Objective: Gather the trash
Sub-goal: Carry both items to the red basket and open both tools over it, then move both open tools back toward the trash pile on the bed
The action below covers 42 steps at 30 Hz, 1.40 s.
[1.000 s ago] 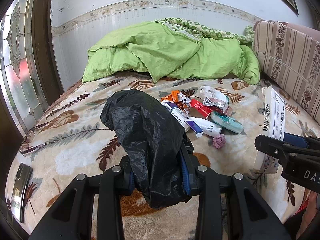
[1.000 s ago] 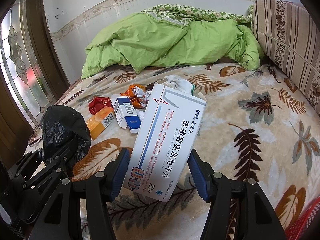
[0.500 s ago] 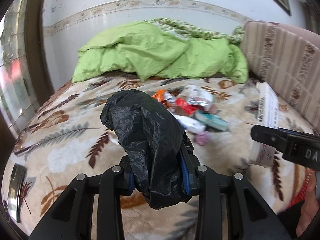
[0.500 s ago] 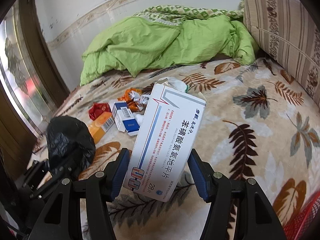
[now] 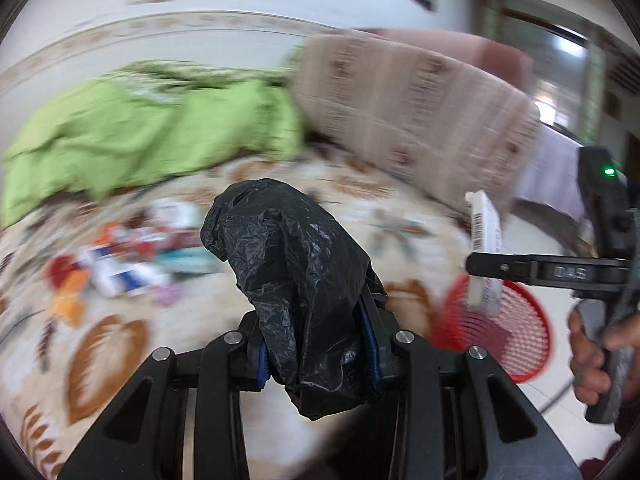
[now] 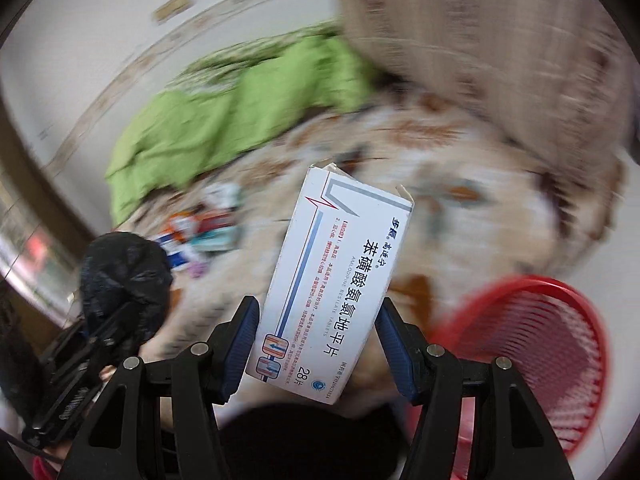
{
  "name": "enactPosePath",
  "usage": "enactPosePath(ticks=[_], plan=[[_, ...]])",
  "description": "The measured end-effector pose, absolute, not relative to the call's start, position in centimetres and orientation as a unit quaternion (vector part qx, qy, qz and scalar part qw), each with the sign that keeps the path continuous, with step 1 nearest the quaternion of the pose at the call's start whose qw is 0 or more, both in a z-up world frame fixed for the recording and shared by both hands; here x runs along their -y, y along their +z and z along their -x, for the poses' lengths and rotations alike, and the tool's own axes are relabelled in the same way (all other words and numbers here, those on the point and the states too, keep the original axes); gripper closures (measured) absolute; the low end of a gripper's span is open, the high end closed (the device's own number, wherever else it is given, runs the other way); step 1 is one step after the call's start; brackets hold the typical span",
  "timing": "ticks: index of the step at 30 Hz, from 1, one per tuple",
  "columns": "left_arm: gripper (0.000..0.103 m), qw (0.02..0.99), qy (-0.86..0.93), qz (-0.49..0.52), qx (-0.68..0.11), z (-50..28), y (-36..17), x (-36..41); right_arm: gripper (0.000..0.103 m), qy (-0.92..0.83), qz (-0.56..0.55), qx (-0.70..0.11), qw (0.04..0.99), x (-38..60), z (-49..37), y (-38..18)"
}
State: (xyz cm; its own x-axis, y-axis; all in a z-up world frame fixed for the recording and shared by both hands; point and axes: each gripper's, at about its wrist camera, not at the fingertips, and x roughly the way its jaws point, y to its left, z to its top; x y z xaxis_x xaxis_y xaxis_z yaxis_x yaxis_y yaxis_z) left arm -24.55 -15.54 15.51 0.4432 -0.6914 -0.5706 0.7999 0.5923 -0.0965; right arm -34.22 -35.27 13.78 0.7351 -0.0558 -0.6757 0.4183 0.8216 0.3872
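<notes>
My left gripper [image 5: 318, 350] is shut on a crumpled black plastic bag [image 5: 292, 264], which stands up between its blue pads; it also shows in the right wrist view [image 6: 124, 280]. My right gripper [image 6: 316, 336] is shut on a white medicine box [image 6: 340, 280] with blue Chinese print. In the left wrist view that box [image 5: 486, 252] hangs over a red mesh basket [image 5: 508, 340] beside the bed. The basket [image 6: 540, 360] is at lower right in the right wrist view. Several pieces of trash [image 5: 128, 256] lie blurred on the bed.
The bed has a leaf-patterned blanket [image 5: 120, 340], a green quilt [image 5: 140, 136] at the back and a striped headboard [image 5: 412, 120] on the right. Pale floor [image 5: 540, 240] lies beyond the bed's edge. Both views are motion-blurred.
Both grippers have swung to the right, away from the trash pile. The red basket has come into view, and the medicine box is now over it. Both grips are unchanged.
</notes>
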Motion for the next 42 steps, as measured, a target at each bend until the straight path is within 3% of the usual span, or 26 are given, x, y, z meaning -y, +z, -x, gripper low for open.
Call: enactPosePath(ticks=[12,14,16,17,30,42], plan=[[0.067,0.712,-0.585,-0.146,-0.360,31.0,13.2,29.4,0.039,-0.259,-0.322,-0.346,0.842,44.4,46.7,11.6],[0.057,0.700,-0.594,-0.151,-0.367,31.6,12.8,30.6,0.039,-0.260,-0.325,-0.348,0.840,45.1,47.2,11.1],[0.036,0.699,-0.596,-0.155,-0.364,32.1,12.7,31.3,0.039,-0.255,-0.328,-0.355,0.838,45.6,47.0,10.4],[0.034,0.700,-0.596,-0.155,-0.362,31.8,12.7,31.6,0.039,-0.258,-0.329,-0.359,0.835,45.8,46.9,10.1],[0.032,0.743,-0.549,-0.120,-0.364,28.7,13.9,26.6,0.037,-0.243,-0.338,-0.342,0.842,45.1,45.1,11.3],[0.032,0.824,-0.423,-0.083,-0.367,22.5,13.7,15.4,0.037,-0.134,-0.281,-0.360,0.880,38.0,35.4,12.9]])
